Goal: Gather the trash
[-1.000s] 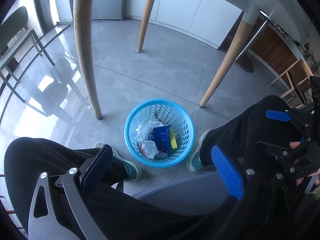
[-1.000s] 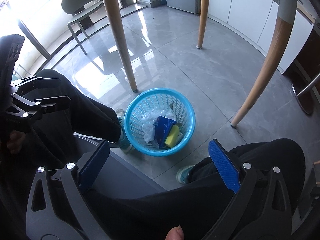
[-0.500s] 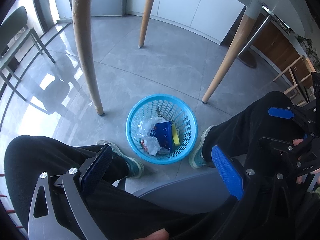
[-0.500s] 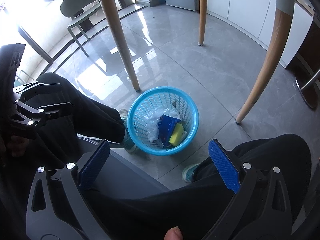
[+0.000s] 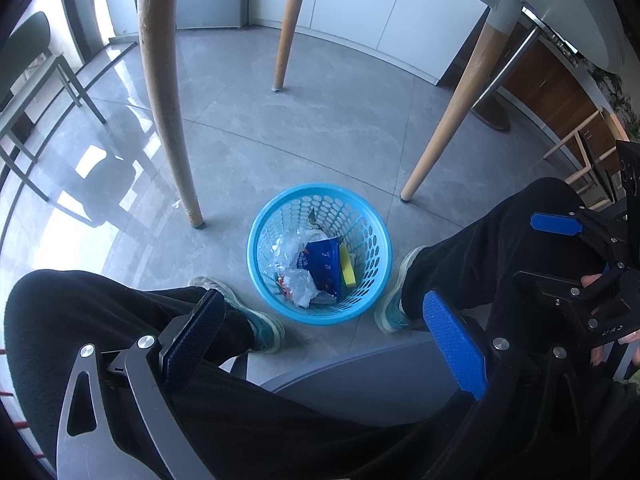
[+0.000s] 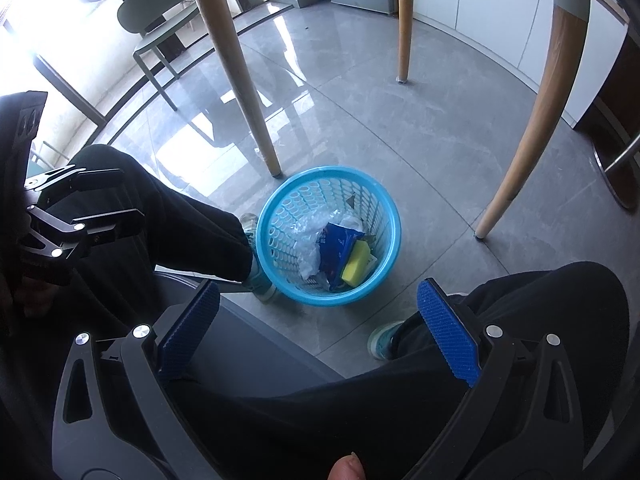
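Between my left gripper [image 5: 324,332] pads nothing at all: the two blue pads stand spread wide, low in the frame, above my knees. Same story on my right gripper [image 6: 316,320], jaws parted and empty, hanging over my lap.

Just past both sets of pads, centre frame, the blue basket [image 5: 256,240] stands upright on the grey floor between my shoes, mouth opening up toward me. I'd say it sits there so either hand can drop into it without a reach.

Inside it, a blue wrapper [image 5: 323,265] lies with its long axis running from upper frame to lower frame in the left view, a yellow sponge [image 5: 347,269] alongside on its right, same heading. Crumpled clear plastic [image 5: 294,276] fills the left half.

Further out, wooden table legs [image 5: 164,92] ring the basket. No loose trash on the floor that I can see.
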The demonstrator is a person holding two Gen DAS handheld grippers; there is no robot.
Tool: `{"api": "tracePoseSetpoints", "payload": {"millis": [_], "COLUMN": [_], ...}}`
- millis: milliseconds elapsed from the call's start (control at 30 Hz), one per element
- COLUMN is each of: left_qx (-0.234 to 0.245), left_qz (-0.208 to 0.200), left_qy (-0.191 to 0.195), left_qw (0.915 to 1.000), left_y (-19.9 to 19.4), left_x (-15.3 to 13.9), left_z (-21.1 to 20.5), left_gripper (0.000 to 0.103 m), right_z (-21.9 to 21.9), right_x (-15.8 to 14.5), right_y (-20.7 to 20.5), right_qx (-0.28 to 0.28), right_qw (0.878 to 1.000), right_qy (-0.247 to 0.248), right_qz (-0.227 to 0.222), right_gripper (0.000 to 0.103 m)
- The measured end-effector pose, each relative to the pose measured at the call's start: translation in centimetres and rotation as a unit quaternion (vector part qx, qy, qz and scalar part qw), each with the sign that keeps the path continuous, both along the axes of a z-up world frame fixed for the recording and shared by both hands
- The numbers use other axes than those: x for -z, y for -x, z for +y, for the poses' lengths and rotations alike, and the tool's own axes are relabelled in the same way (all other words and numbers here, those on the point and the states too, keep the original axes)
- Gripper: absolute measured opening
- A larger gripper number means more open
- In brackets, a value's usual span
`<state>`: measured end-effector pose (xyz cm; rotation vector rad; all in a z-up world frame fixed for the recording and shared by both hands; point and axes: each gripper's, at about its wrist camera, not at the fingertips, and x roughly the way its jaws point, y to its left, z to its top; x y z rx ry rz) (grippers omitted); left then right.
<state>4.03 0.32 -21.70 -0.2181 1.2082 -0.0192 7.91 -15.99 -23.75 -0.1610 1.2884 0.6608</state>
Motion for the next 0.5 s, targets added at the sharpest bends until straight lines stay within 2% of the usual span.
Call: {"api": "tracePoseSetpoints", "payload": {"millis": [500], "left_qx": [0.001], "left_qz": [0.01], "left_qy": [0.005], "left_qw": [0.9999], "left_y": [-0.03], "left_x": [0.29], "left_z": [0.05], "left_gripper": [0.097], "right_z": [0.2], "right_x": [0.31], "right_y": [0.15], "right_qx": [0.001], "right_qw": [1.0], "right_qy": [0.0], "right_qz": [0.005], "right_gripper": [0.094]}}
